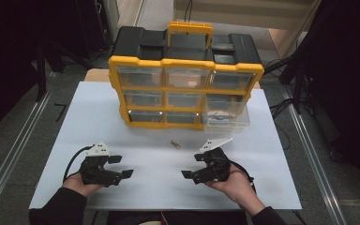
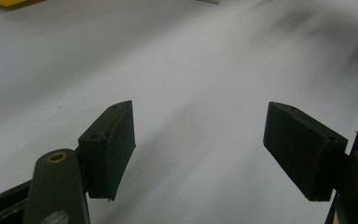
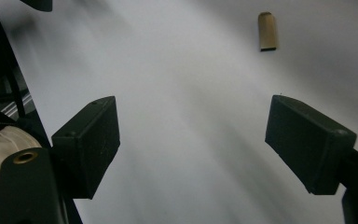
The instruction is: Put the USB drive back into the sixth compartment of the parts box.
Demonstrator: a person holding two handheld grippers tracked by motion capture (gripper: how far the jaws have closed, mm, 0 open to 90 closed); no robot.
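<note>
2 open grippers (image 1: 122,167) (image 1: 193,166), unlabeled brass piece (image 1: 175,144)

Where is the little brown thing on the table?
In the high view, the little brown thing lies on the white table, just in front of the yellow drawer box, nearer the right gripper.

Bright white table (image 1: 122,117) under overhead light, dark surroundings, streaky motion blur in both gripper views

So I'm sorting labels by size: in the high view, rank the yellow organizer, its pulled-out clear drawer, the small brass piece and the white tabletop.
Largest to smallest:
1. white tabletop
2. yellow organizer
3. clear drawer
4. brass piece
</note>
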